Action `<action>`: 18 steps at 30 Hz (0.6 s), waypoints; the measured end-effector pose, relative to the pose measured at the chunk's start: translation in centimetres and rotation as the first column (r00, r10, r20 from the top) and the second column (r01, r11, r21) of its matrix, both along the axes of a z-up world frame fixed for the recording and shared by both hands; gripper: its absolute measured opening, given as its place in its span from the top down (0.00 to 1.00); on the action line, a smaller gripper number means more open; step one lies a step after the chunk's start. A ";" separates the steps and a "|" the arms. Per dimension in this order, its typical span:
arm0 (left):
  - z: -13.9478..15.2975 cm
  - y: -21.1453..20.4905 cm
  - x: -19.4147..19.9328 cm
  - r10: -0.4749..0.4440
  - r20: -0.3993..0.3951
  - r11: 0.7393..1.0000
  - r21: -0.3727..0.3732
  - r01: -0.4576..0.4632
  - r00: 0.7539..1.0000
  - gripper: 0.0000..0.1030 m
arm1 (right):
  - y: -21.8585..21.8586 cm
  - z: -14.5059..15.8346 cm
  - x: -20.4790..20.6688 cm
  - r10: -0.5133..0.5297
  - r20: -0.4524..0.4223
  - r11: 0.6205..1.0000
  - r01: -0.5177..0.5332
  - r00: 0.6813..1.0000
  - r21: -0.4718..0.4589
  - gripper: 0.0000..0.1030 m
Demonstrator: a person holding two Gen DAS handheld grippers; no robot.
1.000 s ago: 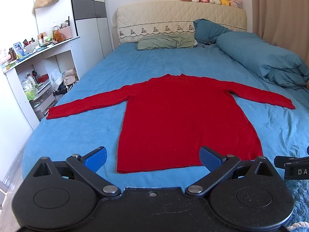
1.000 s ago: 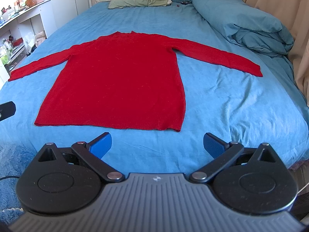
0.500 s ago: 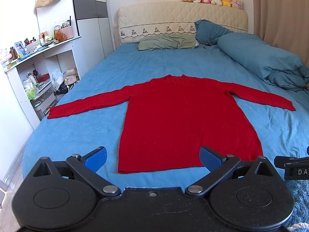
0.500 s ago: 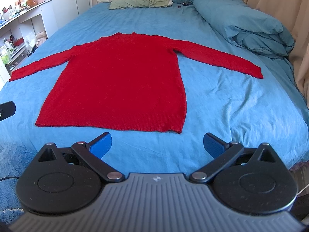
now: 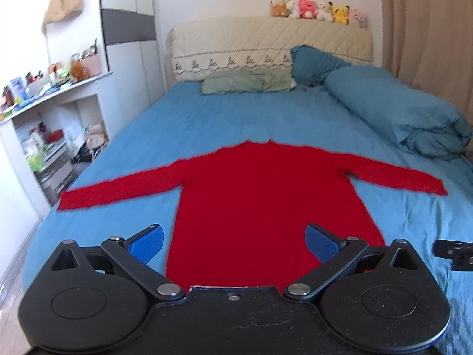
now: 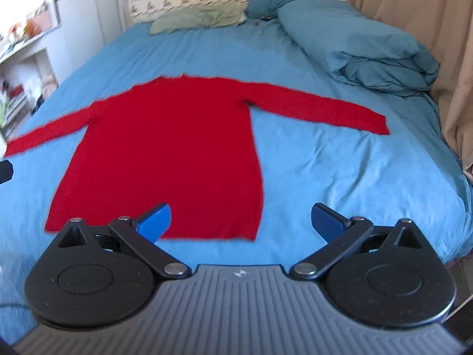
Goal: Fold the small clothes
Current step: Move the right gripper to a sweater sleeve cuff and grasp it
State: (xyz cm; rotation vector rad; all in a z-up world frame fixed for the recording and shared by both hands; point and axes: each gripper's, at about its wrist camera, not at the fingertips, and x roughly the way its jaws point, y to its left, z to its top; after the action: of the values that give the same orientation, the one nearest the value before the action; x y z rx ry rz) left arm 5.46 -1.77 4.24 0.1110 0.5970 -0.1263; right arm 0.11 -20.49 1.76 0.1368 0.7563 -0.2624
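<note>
A long-sleeved red knit sweater [image 5: 266,207] is laid flat, sleeves spread, on the blue-sheeted bed [image 5: 236,124]; no fold is made yet, so the whole task is judged left. The left gripper [image 5: 233,244] is held spread wide and empty at the hem. The right gripper [image 6: 241,220] is likewise spread, empty, over the hem's right corner. No readable writing or brand is seen.

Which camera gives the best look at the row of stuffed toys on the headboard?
The left wrist view: the row of small plush toys sits in plain sight on top of the cream quilted headboard. The right wrist view crops the headboard's top edge, so no toys appear there.
</note>
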 end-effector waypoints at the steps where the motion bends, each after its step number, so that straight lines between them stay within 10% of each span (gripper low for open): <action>1: 0.2 -0.6 1.2 -0.013 0.005 1.000 -0.001 0.013 1.000 0.00 | -0.9 0.3 0.6 -0.017 0.011 1.000 0.017 1.000 0.001 0.00; 10: 0.6 -8.6 14.3 -0.141 0.053 0.990 0.024 0.140 0.989 0.00 | -11.9 0.3 8.9 -0.176 0.078 0.984 0.175 0.981 0.025 0.00; 18: -4.9 -17.7 28.3 -0.231 -0.034 0.973 0.007 0.231 0.972 0.00 | -22.1 -7.1 18.6 -0.389 0.082 0.921 0.384 0.918 0.069 0.00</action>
State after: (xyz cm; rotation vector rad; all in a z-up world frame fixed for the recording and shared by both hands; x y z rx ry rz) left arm 33.77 -19.46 -0.69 0.1896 0.6166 -0.3515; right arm 18.72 -42.57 -5.33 0.3479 0.6371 -0.6094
